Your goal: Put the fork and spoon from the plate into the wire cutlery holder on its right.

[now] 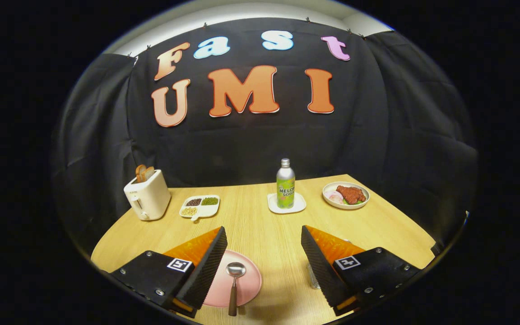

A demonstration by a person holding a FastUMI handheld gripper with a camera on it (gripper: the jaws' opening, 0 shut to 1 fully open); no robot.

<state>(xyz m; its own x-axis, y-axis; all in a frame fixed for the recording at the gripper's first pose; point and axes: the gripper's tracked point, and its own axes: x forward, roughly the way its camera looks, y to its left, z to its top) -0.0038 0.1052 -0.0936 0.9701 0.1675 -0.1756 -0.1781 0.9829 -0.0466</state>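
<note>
Fingers (260, 266) wide open, holding nothing. Spoon (234, 284) lies on the pink plate (248, 282) between them; can't spot the fork. Next step is probably dropping down to pinch the spoon's handle.

Staged recording booth, black cloth wall (251, 144), wooden table (278, 234) set with toaster (147, 196), soda bottle (285, 184), food plate (345, 195)

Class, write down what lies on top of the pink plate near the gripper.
A spoon lies on the pink plate, bowl pointing away, between the open gripper fingers. One finger covers part of the plate, so whether a fork lies there cannot be seen.
</note>
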